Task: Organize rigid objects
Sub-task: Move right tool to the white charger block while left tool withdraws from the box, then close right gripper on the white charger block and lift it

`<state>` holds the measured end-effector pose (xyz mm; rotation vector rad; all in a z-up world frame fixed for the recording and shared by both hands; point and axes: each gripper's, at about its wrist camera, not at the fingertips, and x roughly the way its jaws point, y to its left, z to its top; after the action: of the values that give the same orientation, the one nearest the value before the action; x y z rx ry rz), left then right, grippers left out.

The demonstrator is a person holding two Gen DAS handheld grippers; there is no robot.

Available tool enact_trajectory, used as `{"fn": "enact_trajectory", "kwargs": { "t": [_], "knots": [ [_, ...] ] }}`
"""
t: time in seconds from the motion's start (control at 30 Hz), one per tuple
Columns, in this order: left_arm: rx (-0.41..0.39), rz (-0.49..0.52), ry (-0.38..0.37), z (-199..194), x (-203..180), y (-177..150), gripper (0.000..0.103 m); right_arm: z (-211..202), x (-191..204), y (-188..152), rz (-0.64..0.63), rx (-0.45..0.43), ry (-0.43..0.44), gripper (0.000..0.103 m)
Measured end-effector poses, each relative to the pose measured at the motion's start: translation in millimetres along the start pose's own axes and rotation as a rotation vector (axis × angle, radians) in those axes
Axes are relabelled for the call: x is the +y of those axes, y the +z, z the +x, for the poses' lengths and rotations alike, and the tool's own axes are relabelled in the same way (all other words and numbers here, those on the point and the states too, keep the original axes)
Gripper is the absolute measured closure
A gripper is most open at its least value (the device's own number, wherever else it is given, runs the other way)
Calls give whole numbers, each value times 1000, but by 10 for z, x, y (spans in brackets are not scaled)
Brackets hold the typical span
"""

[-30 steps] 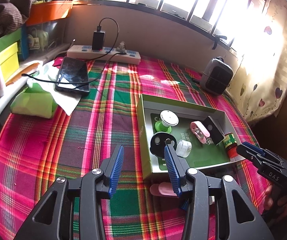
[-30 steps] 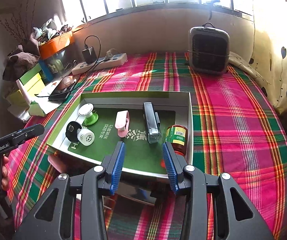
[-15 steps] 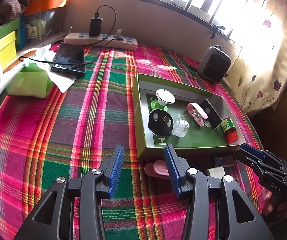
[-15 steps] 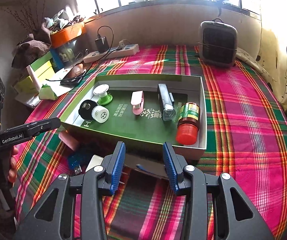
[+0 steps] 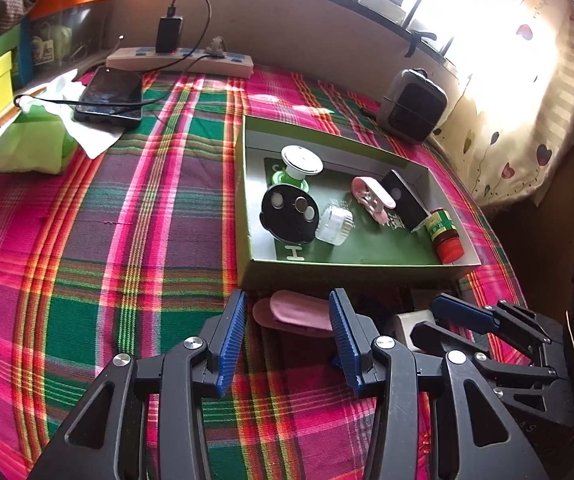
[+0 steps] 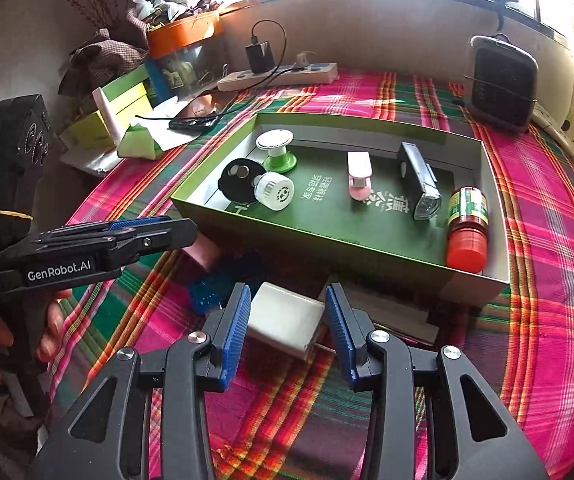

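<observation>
Left gripper [image 5: 287,330]: my fingers stand apart at the lower centre of the left wrist view, clamped on nothing. A pink clip [image 5: 296,313] lies on the cloth between their tips, though I cannot tell whether either pad touches it.

Right gripper [image 6: 287,320]: my fingers are spread at the lower centre of the right wrist view, one on each side of a white charger block [image 6: 285,322]. The left pad sits just beside the block's edge; the right pad stands off from it, with a metal prong pointing toward it.

Green box [image 6: 483,280]: open-topped, it fills the middle of the right wrist view, resting on the plaid cloth [image 6: 547,208] just beyond both grippers.

Box contents: a green-and-white spool [image 6: 275,151] and a black disc [image 6: 235,185] at the left end, a white cap [image 6: 274,191] touching the disc, a second pink clip [image 6: 359,175] in the centre, a black bike light [image 6: 419,182] right of it, and a red-capped bottle [image 6: 467,229] lying in the right corner.

Outside the box: a blue object [image 6: 207,298] lies in shadow on the cloth left of the charger block; I cannot tell what it is.

Background: a power strip [image 5: 181,60] at the upper left of the left wrist view, a phone [image 5: 111,94] below it, and a small heater [image 6: 501,82] at the upper right of the right wrist view.
</observation>
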<state>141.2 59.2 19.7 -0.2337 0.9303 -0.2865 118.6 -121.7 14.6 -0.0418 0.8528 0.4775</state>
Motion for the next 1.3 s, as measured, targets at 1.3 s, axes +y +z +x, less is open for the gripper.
{"fn": "enact_trajectory", "kwargs": {
  "t": [1.3],
  "knots": [
    [13,-49,54,-59,121,-67,61,-140,149,-251,-154,63,44,60]
  ]
}}
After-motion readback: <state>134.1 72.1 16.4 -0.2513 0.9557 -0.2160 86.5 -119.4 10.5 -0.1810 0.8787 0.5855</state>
